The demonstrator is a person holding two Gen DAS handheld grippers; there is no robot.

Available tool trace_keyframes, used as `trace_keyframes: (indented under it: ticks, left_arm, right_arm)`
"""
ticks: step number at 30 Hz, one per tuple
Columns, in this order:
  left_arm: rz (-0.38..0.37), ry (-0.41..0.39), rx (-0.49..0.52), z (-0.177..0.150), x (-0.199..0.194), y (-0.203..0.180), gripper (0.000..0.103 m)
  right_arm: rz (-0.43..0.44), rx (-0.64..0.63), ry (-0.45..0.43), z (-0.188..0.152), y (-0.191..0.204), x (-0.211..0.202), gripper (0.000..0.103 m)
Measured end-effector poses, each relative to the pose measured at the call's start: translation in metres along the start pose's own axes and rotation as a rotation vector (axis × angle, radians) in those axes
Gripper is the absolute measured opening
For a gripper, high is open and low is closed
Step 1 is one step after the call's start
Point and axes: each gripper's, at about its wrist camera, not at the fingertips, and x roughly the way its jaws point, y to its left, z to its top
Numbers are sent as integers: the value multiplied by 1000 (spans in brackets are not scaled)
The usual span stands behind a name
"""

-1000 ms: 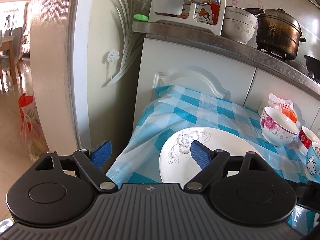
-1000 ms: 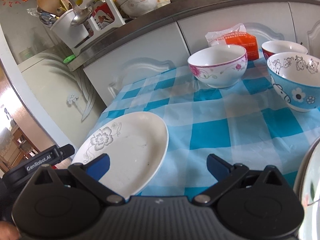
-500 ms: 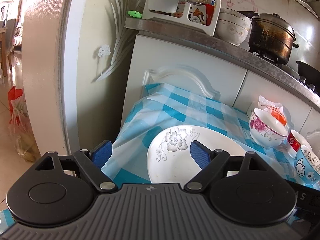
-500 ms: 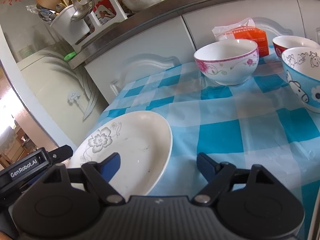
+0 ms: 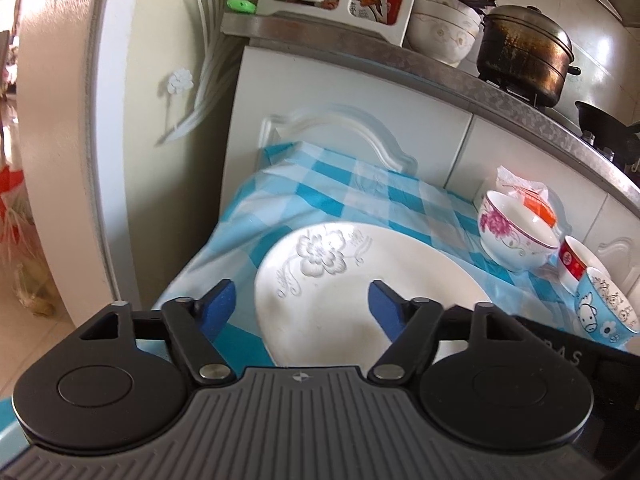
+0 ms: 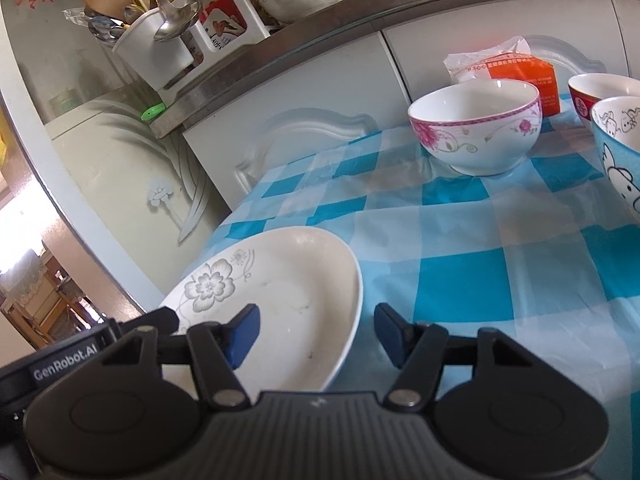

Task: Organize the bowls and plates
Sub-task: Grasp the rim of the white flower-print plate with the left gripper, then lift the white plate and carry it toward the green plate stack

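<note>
A white plate with a grey flower [image 5: 344,280] lies at the near left corner of the blue checked tablecloth [image 5: 320,196]; it also shows in the right wrist view [image 6: 280,280]. My left gripper [image 5: 302,308] is open, its fingers straddling the plate's left rim. My right gripper [image 6: 316,334] is open, its fingers straddling the plate's right rim. A pink-flowered bowl [image 6: 476,124], a red bowl [image 6: 600,88] and a blue cartoon bowl [image 6: 620,140] stand further right.
An orange packet [image 6: 516,76] lies behind the bowls against the white cabinets. On the counter above stand a utensil rack [image 6: 160,52], stacked bowls [image 5: 440,28] and a dark pot [image 5: 524,52]. The table's left edge drops beside a wall.
Both grippers have moved closer to the plate and narrowed a little; the right gripper shifted left so its fingers now straddle the plate's right rim. The plate has not moved.
</note>
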Motion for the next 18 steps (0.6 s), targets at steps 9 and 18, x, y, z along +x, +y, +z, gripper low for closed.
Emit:
trace_keyframes:
  ticks: [9, 18]
  left_arm:
    - [-21, 28, -33, -5, 6, 0, 64]
    - [-45, 9, -62, -4, 4, 3, 56]
  right_arm:
    - [55, 25, -3, -2, -1, 2, 64]
    - [11, -5, -10, -4, 5, -3, 64]
